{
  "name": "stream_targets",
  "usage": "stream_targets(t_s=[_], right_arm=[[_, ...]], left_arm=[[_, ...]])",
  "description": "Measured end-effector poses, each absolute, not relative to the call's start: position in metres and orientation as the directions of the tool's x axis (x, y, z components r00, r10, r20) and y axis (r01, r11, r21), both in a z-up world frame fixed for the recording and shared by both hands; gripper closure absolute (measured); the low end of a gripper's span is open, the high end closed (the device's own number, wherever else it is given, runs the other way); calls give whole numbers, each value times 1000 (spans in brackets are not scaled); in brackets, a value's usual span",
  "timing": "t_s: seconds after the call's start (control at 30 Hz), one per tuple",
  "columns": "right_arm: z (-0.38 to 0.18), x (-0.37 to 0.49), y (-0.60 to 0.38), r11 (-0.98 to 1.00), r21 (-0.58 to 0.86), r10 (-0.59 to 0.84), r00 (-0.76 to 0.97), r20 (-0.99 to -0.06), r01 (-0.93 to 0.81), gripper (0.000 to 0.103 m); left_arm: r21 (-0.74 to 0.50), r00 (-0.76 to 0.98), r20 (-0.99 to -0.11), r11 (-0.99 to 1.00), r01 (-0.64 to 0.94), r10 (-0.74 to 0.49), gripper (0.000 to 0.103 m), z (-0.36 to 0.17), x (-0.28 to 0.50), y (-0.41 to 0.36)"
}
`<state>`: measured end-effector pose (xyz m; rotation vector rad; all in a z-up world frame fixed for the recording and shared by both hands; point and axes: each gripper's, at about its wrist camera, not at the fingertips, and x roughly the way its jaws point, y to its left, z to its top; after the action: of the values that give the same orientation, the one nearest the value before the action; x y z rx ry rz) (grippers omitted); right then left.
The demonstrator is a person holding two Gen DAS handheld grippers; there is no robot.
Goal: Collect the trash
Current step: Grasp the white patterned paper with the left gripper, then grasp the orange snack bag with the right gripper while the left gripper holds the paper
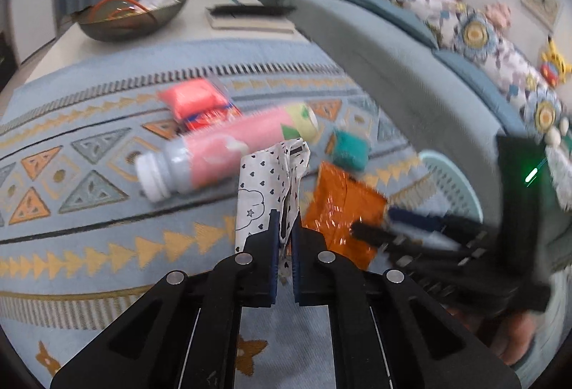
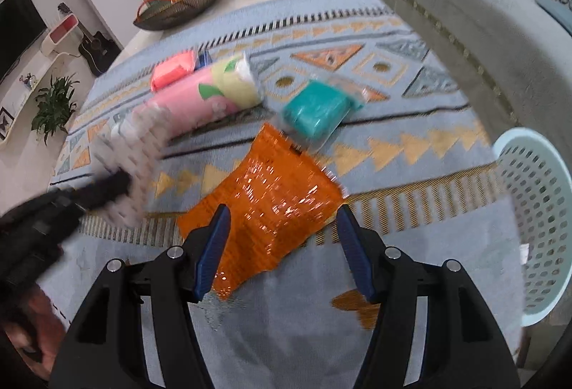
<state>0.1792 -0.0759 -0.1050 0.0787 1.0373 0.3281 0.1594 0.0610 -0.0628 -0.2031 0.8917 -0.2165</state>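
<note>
Orange foil wrapper dead ahead of the right gripper

Orange foil wrapper (image 2: 266, 206) flat on rug (image 2: 411, 246), long axis diagonal, lying between spread fingers of right gripper (image 2: 282, 246), nearer than left gripper (image 1: 285, 239), already clamped on white heart-print paper (image 1: 266, 185); mint basket (image 2: 536, 217) to the right

The rug (image 2: 357, 31) is pale blue with orange and yellow triangles. At its centre lies a shiny orange wrapper (image 2: 264, 206); at one o'clock from it, a teal packet (image 2: 314, 110). The white paper (image 1: 266, 185) carries small dark hearts. The blurred bottle (image 1: 228, 149) looks pink.
</note>
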Motion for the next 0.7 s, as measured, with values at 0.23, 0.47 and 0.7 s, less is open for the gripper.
stream_targets(t_s=[0.23,0.47,0.7], right_arm=[[-107,184,-64,959,193,271,485,-831,-206,25],[-112,192,-51,968,169,239,472,-849,-185,18],[-119,187,-32,974,24,138,506,-851,-226,15]], left_arm=[[-296,645,-714,952,75,-273,99,-50,157,80],[-282,651,-709,955,90,-271,99,-47,157,77],[-288,650,-708,953,92,-276,99,-47,157,78]])
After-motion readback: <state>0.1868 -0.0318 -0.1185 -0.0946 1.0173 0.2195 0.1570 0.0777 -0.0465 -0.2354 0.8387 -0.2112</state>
